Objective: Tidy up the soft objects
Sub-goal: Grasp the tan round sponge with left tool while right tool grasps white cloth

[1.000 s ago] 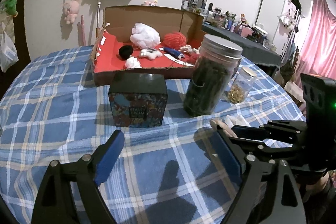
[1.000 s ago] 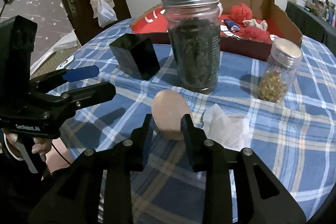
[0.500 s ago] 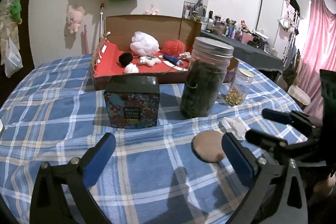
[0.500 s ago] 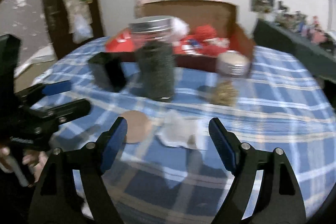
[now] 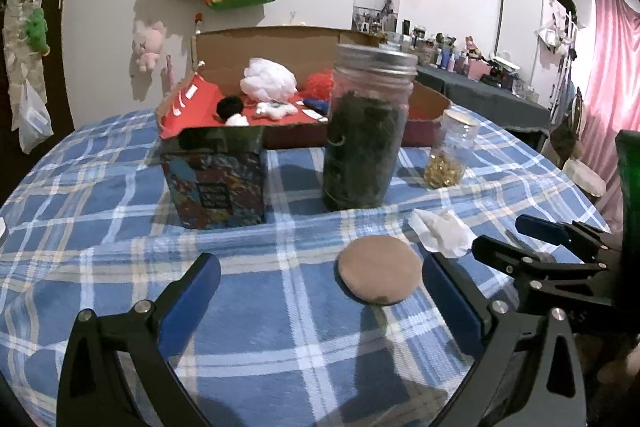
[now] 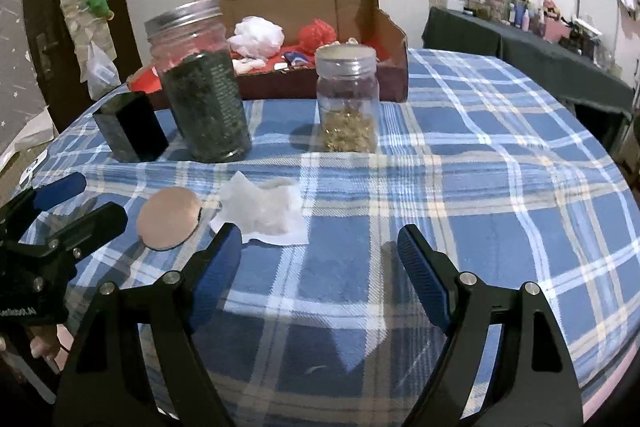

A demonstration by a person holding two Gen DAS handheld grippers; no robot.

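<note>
Your right claw (image 6: 320, 251) stands open over bare checked cloth on the counter (image 6: 480, 155), nothing between its blue pads. Just left of it lies a crumpled white tissue (image 6: 264, 211), and beside that a flat round tan pad (image 6: 170, 217). Your left claw (image 6: 76, 203) pokes in at the left edge. Farther off stand a big dark-filled jar (image 6: 204, 95), a small jar (image 6: 347, 99), a black box (image 6: 128, 125) and an open cardboard box (image 6: 360, 27).
</note>
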